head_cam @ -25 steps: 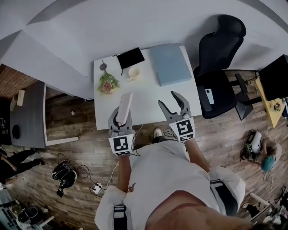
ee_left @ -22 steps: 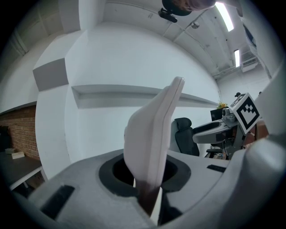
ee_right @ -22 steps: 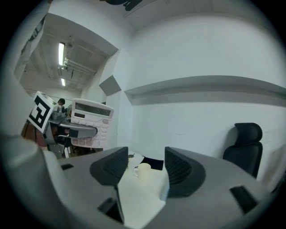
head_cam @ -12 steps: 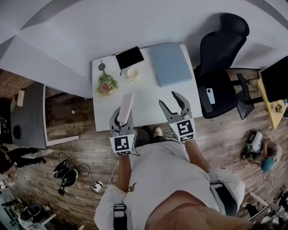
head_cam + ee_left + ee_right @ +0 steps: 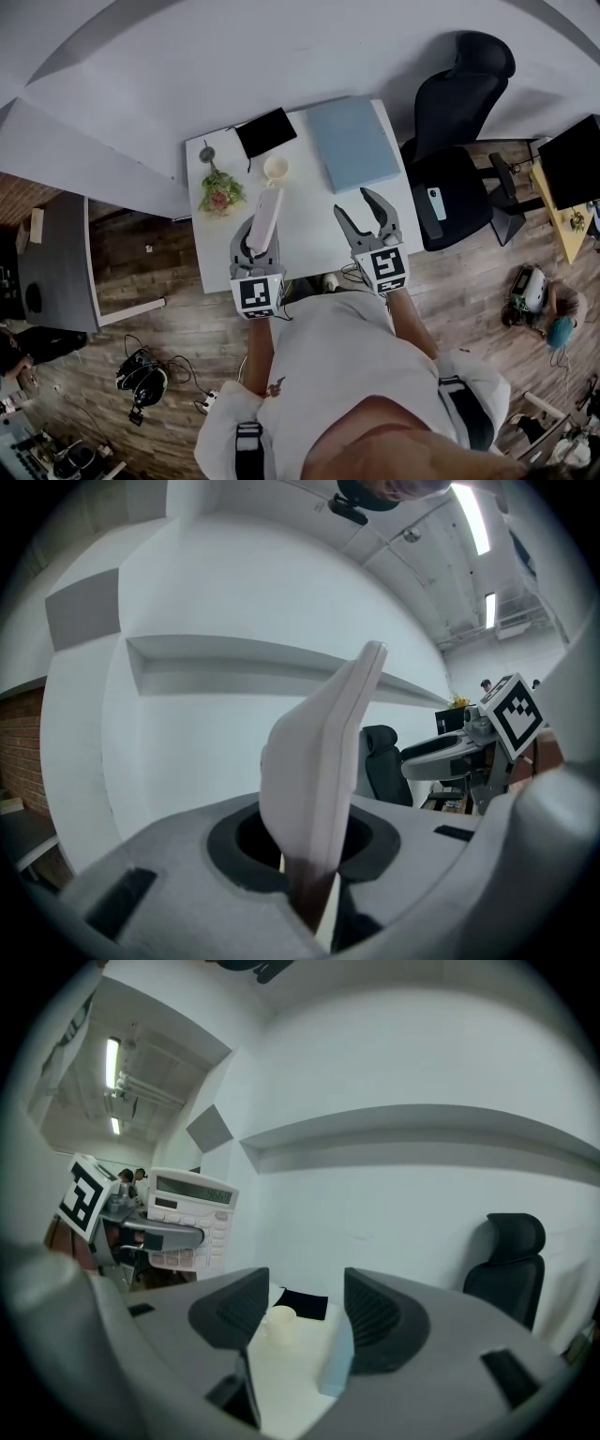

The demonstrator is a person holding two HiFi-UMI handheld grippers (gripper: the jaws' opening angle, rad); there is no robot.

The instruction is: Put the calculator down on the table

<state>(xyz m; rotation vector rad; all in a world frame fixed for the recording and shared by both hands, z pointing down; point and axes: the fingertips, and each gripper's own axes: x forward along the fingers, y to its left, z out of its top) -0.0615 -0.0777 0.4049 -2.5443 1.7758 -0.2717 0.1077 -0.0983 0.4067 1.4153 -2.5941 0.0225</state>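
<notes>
A pale calculator (image 5: pixel 265 220) stands on edge in my left gripper (image 5: pixel 257 242), which is shut on its lower end over the near part of the white table (image 5: pixel 309 220). In the left gripper view the calculator (image 5: pixel 323 771) rises edge-on between the pads. The right gripper view shows its keys and display (image 5: pixel 187 1218) at the left, held up in the air. My right gripper (image 5: pixel 356 206) hovers over the table to the right, open, with nothing between its fingers (image 5: pixel 230 1312).
On the table's far part stand a small potted plant (image 5: pixel 220 192), a cup (image 5: pixel 275 169), a black tablet (image 5: pixel 265 131) and a blue folder (image 5: pixel 353 142). A black office chair (image 5: pixel 450 112) is at the right. A white wall backs the table.
Both grippers have moved forward over the table. The calculator stays gripped in the left one and now sits nearer the cup.
</notes>
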